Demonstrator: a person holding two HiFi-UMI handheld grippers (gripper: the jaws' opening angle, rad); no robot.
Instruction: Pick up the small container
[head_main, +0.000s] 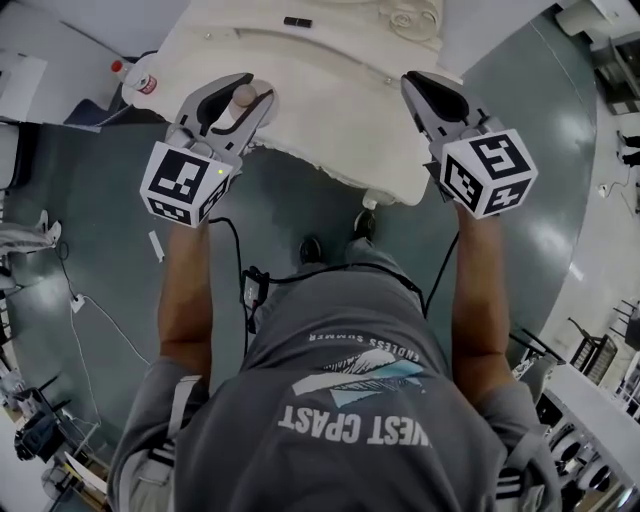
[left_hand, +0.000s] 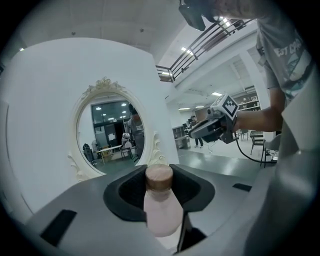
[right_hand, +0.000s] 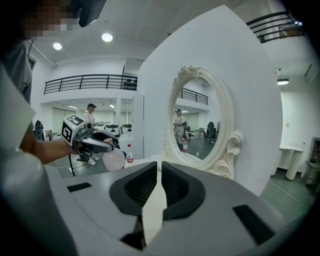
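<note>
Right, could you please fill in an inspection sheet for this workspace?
Surface: white dressing table with an ornate oval white-framed mirror.
Job's things: small pale pink container with brown cap, gripped in the left claw.
Clutter: clear plastic bottle with red label at the table's corner; small black item on the tabletop.
Grippers: left claw shut on the container; right claw shut, empty.
Cables: black cables trail from both grippers.
Surroundings: grey-green floor; people stand in the background.

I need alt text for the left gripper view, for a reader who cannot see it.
The left tool grips a small pale pink bottle with a brown cap between its jaws. Behind stands an oval mirror in a white ornate frame; at right, a person's arm holds the right tool in the air.
</note>
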